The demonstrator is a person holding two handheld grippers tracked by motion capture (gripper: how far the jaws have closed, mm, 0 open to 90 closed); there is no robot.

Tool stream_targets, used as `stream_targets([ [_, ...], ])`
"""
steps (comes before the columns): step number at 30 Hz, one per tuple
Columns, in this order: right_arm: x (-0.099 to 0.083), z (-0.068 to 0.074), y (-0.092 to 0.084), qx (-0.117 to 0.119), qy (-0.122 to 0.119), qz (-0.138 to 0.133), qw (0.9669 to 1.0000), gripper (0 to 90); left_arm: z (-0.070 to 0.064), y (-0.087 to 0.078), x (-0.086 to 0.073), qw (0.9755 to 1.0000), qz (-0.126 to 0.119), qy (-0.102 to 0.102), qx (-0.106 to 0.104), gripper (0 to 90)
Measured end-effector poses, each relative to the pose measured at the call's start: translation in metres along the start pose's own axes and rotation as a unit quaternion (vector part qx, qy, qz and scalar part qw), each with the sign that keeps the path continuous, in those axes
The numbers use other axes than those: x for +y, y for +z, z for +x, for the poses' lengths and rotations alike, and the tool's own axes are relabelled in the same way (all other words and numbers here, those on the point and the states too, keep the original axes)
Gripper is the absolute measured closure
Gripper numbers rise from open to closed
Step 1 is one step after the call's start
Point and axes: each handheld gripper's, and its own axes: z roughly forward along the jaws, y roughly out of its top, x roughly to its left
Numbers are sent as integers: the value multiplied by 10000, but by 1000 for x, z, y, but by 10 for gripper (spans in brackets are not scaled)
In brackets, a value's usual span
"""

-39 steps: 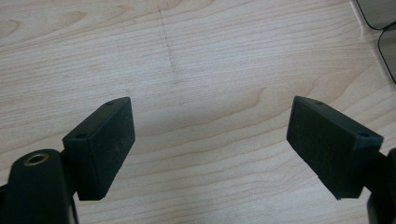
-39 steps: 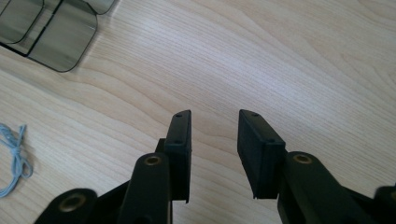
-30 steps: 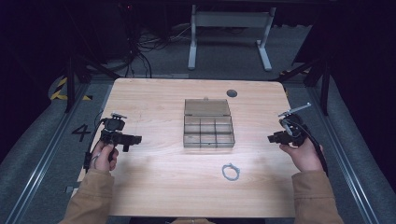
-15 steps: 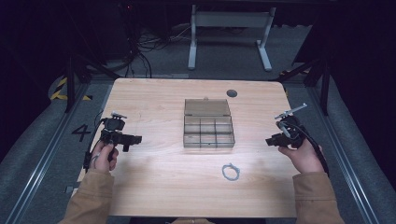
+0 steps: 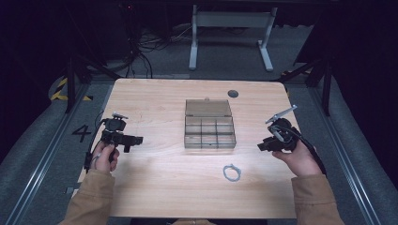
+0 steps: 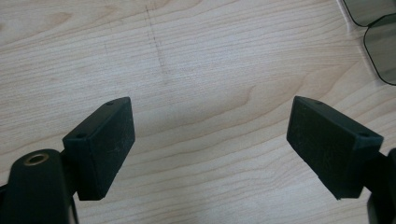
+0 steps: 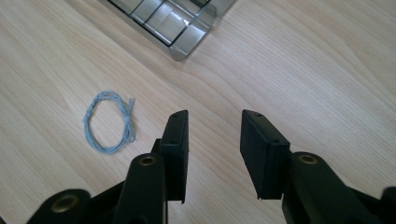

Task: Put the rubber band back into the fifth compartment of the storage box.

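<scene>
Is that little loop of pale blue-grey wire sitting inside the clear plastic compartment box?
No, the loop of pale blue-grey wire lies on the bare wooden table, apart from the clear plastic compartment box.

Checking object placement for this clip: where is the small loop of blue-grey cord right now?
In the high view the cord loop lies flat on the wooden table, toward the person from the clear compartment box and nearer the right gripper, touching neither.
</scene>
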Motion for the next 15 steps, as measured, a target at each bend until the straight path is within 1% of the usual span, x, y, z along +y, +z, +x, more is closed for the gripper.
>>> stream_targets([
  [4,3,7,2,121,-163,81,9998,628,0,0,0,10000,4,4,-5,161],
  [7,4,11,3,171,-217,127,9995,627,0,0,0,10000,1,-7,-11,161],
  [15,8,23,5,269,-490,139,9983,613,1,-1,0,10000,16,2,-19,161],
])
